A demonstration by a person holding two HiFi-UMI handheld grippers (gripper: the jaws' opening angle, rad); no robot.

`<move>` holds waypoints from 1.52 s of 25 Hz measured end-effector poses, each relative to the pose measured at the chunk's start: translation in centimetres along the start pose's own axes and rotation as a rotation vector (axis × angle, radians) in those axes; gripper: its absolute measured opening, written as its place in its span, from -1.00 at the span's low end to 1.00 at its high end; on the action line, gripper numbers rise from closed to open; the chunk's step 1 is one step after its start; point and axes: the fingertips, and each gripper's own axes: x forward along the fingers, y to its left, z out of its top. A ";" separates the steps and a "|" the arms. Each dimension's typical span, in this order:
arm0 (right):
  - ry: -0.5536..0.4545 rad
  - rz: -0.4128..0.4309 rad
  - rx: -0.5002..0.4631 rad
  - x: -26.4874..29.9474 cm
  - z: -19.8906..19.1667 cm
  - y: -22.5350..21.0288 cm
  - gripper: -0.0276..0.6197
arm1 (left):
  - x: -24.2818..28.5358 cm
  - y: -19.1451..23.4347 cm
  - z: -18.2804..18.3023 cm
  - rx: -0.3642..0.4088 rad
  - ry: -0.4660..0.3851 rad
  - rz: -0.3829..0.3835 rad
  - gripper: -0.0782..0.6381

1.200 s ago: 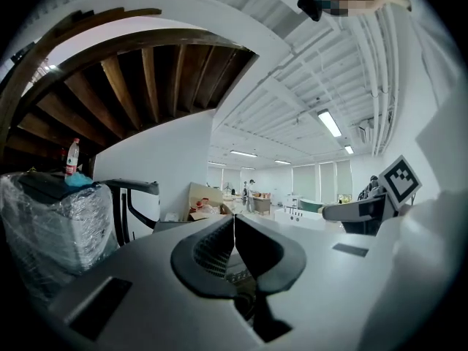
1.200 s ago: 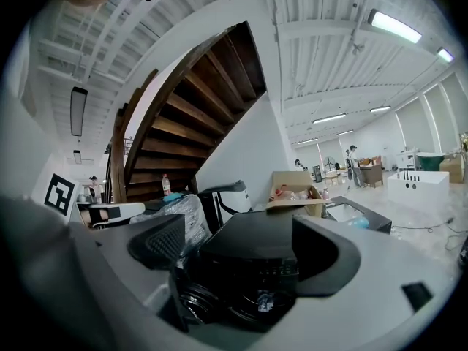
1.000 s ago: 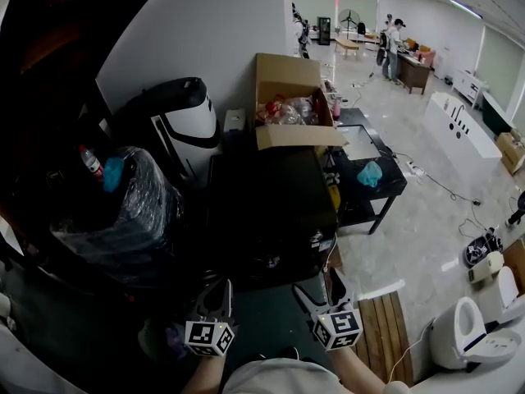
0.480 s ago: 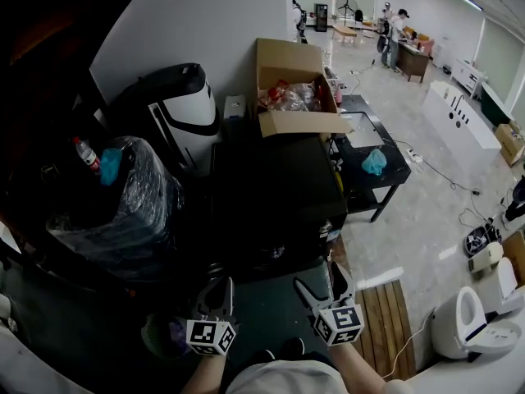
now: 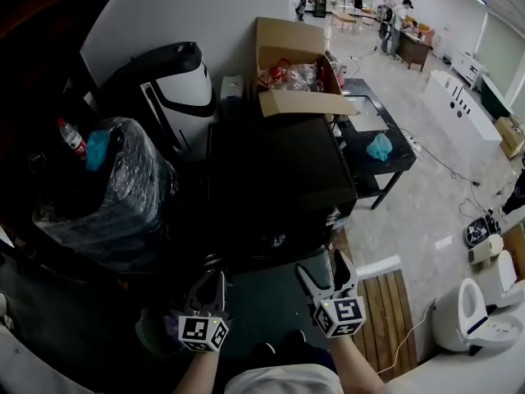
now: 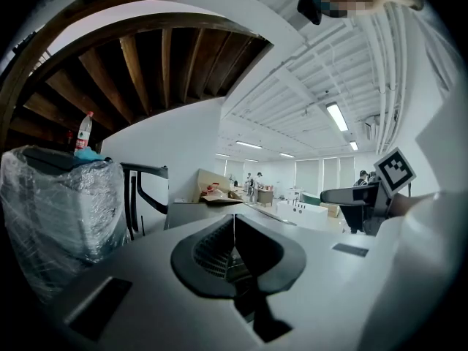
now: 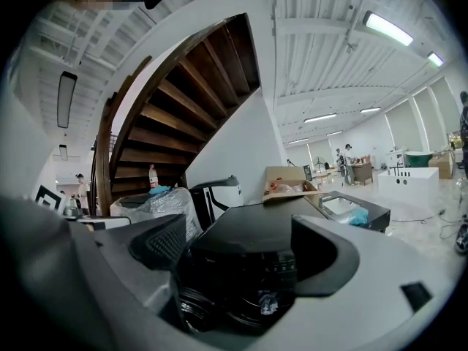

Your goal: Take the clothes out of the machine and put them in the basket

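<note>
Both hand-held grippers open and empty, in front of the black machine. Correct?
No. The left hand-held gripper is shut, jaws together, as the left gripper view shows. The right hand-held gripper is open; both are empty, in front of the black machine.

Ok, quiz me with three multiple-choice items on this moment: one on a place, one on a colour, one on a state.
1. Where is the open cardboard box relative to the black machine? A) near edge B) far end C) underneath
2. Colour of the cloth on the low black table? A) red B) teal C) yellow
3. How do the jaws of the left hand-held gripper stand? A) together B) wide apart C) on a garment
B: it sits beyond the machine's top. B: it shows teal. A: the jaws meet, nothing between.
</note>
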 end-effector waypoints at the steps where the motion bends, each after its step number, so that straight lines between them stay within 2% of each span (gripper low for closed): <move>1: 0.000 -0.002 0.001 0.4 -0.7 -0.4 0.48 | 0.4 0.2 -0.8 -0.004 0.000 0.002 -0.73; 16: 0.044 0.039 -0.009 7.4 -10.7 -4.3 0.48 | 7.8 0.3 -9.4 0.002 -0.046 -0.019 -0.73; 38: 0.063 0.074 -0.011 14.5 -26.7 -7.5 0.47 | 12.9 2.7 -24.5 0.003 -0.071 0.007 -0.72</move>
